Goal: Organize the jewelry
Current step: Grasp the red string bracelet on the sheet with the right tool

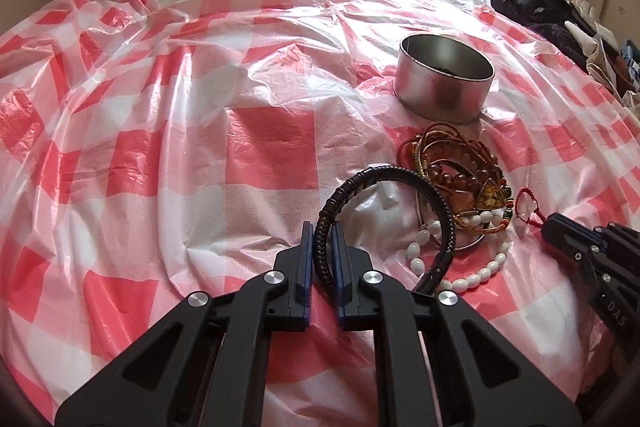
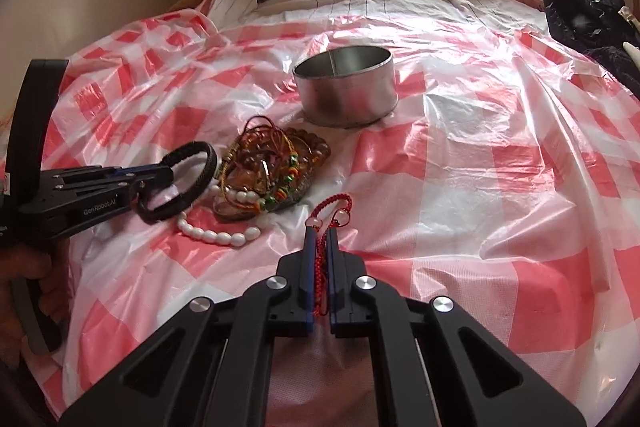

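1. Both tools are clamped: our left tool pinches the black braided bracelet by its rim, and our right tool is closed on the red cord bracelet.
2. We take the metal tin as landmark; it stands open on the checked plastic sheet over the bed. Both held pieces sit on the near side of the tin, flanking the bracelet pile just in front of it.
3. Black bracelet: we judge it light and fairly stiff, since it keeps its hoop shape in the grip. A rim pinch suits it.
4. Red cord: soft and limp, likely to dangle and snag on the pile; gripping near its knots seems safest.
5. White bead bracelet, at the pile's near edge: smooth, probably slippery beads on a flexible string.
6. Count: one tin, one black bracelet, one red cord, one white bead strand; the pile's tangled amber and cord pieces we cannot count.
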